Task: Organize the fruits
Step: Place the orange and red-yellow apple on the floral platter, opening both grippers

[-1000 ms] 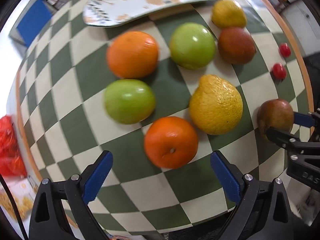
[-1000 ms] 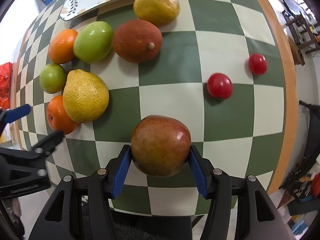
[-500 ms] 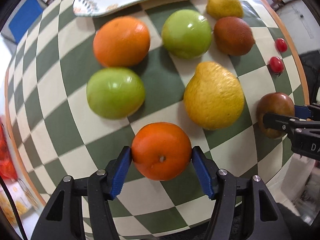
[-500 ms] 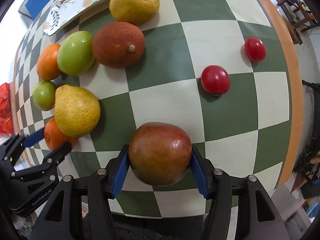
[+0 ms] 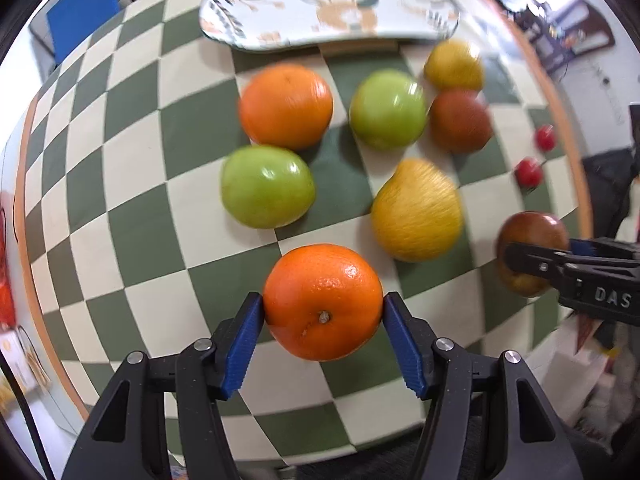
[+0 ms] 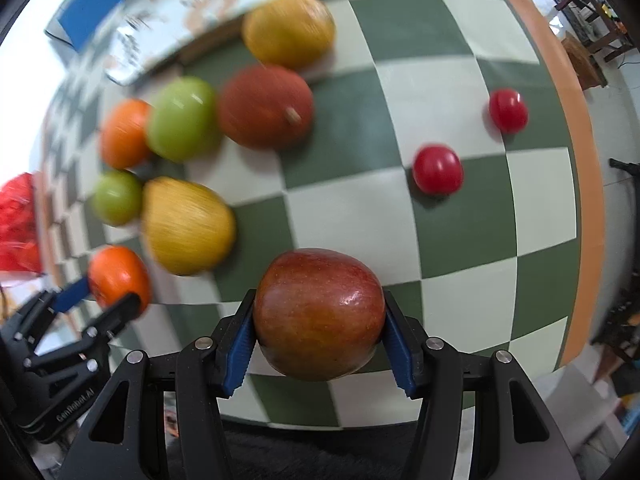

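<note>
Blue-padded, the left gripper (image 5: 323, 316) is clamped on an orange (image 5: 322, 301) at the near table edge; the right gripper (image 6: 319, 322) pinches a red apple (image 6: 319, 312). Farther on the checked tablecloth (image 5: 120, 168) lie green apples (image 5: 267, 186), then a patterned tray (image 5: 328, 12).

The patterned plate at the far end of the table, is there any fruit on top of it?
None visible on the patterned plate; its surface is bare in the left wrist view, though blurred.
</note>
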`<action>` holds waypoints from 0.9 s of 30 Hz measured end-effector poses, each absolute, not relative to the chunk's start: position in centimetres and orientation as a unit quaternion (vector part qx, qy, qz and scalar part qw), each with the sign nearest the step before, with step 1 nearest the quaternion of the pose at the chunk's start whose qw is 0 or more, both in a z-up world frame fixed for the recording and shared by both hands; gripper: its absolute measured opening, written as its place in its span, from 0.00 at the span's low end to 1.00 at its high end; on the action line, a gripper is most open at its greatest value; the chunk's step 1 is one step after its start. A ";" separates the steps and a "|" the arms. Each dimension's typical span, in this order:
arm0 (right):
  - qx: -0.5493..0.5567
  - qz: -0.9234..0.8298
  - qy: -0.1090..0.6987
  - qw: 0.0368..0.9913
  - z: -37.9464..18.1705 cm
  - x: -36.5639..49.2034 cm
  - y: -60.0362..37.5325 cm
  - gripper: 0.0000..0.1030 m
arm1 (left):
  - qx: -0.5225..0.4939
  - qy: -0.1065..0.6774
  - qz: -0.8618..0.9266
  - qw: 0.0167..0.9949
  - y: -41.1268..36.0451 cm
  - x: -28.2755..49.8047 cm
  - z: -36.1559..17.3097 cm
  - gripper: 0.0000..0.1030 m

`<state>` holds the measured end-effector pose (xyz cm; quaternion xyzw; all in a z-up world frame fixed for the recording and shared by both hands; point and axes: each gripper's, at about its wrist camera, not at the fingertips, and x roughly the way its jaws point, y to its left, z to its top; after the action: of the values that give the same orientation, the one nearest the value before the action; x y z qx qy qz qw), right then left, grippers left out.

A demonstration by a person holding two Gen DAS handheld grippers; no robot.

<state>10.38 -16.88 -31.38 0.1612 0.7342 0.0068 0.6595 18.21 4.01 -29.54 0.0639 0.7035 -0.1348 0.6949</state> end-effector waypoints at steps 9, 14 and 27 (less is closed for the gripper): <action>0.220 0.086 0.667 0.707 -23.4 24.5 -20.1 0.58 | -0.023 0.654 -0.113 0.747 3.6 27.8 -21.1 0.57; 0.220 0.110 0.654 0.715 -25.8 36.0 -16.8 0.58 | -0.050 0.666 -0.082 0.740 3.0 38.1 -24.3 0.57; 0.214 0.206 0.680 0.671 -36.3 47.8 -13.8 0.59 | -0.170 0.751 -0.060 0.636 2.9 48.6 -33.2 0.57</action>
<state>47.76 -13.82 -36.29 0.2137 0.6800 0.2057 0.6705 48.58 2.90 -33.24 -0.1696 0.7505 -0.0603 0.6359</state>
